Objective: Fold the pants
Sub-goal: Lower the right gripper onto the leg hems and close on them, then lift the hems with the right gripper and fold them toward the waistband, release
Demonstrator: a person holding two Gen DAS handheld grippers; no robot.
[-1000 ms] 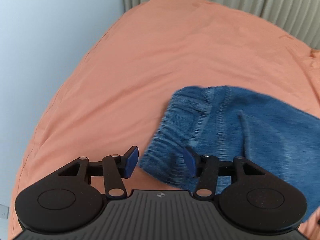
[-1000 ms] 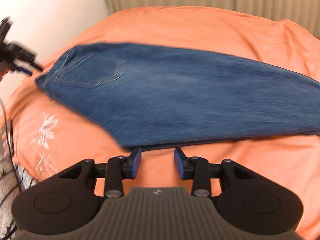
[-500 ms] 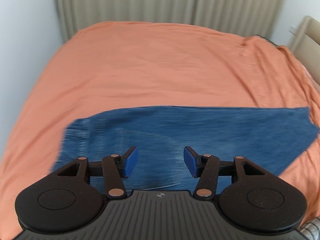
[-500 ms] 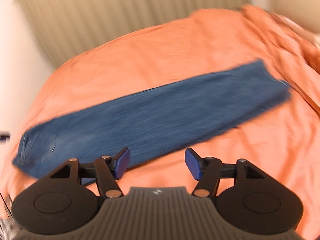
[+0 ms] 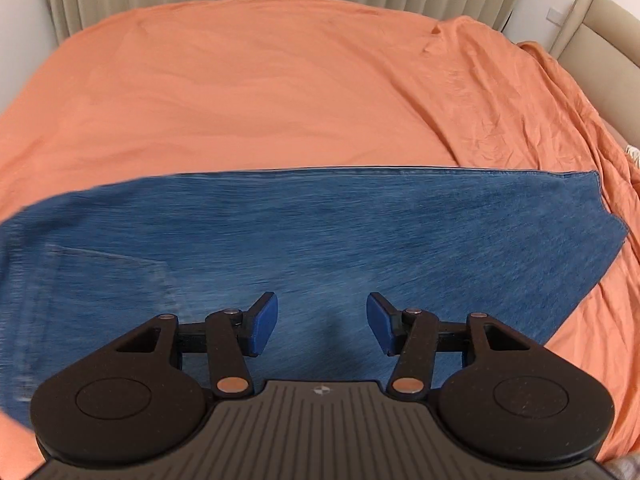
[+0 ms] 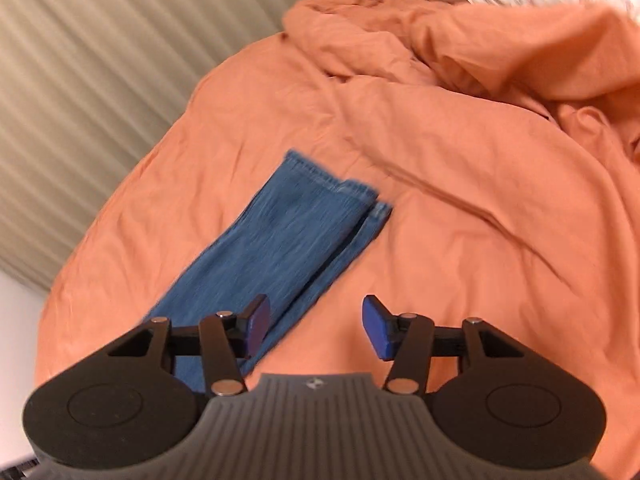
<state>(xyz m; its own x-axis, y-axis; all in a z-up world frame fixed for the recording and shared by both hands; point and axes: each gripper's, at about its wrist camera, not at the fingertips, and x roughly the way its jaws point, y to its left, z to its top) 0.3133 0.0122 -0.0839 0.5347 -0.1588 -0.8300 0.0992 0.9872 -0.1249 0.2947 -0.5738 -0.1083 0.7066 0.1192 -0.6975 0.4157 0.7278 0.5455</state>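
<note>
Denim jeans (image 5: 320,236) lie halved lengthwise; both grippers empty. L gripper (image 5: 322,322) spread over thigh; R gripper (image 6: 316,326) closing on nothing. We'd pinch both hem (image 6: 340,188) layers, centre frame.

Pants (image 5: 320,240) – blue denim, matt, coarse weave, stitched hems. Sheet (image 5: 240,92) under them: orange cloth, matt, soft, creased toward the headboard (image 5: 596,28), which looks like smooth beige padding. Curtain (image 6: 100,60) behind the sheet – beige pleated fabric. Left gripper (image 5: 322,322) and right gripper (image 6: 314,324): matt black plastic, ribbed body, blue rubbery pads (image 5: 262,324), metal pivot pins.
</note>
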